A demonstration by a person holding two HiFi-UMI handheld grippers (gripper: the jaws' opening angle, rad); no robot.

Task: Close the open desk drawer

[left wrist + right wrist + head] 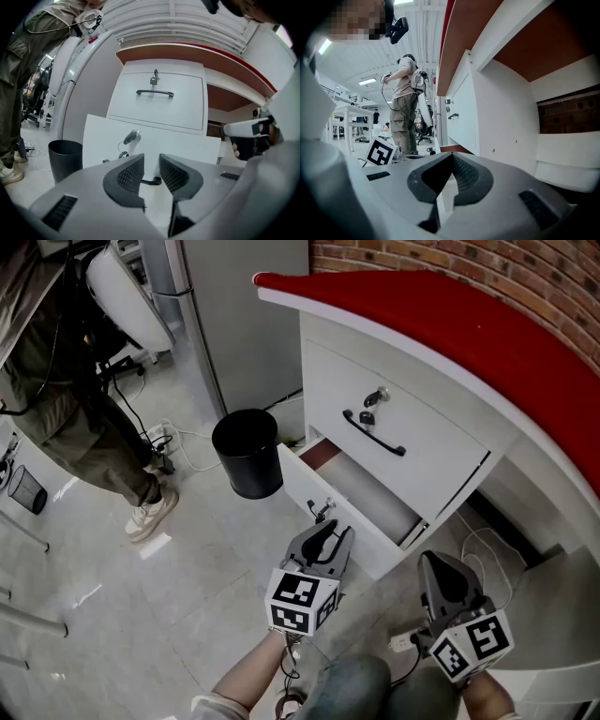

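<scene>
The white desk with a red top (487, 343) has a shut upper drawer (422, 460) with a black handle and a key. Below it the lower drawer (302, 479) stands pulled out, its inside showing. My left gripper (335, 532) hovers just in front of that drawer's front panel (187, 145), below its key (131, 137). Its jaws are open by a narrow gap, and the drawer's black handle (151, 181) shows in that gap, just beyond the tips. My right gripper (439, 563) hangs to the right beside the desk's side wall, shut (451, 157) on nothing.
A black waste bin (247, 453) stands on the floor left of the open drawer. A person (75, 399) in olive trousers stands farther left, with cables on the floor nearby. A power strip (403, 641) lies near my right gripper. A brick wall backs the desk.
</scene>
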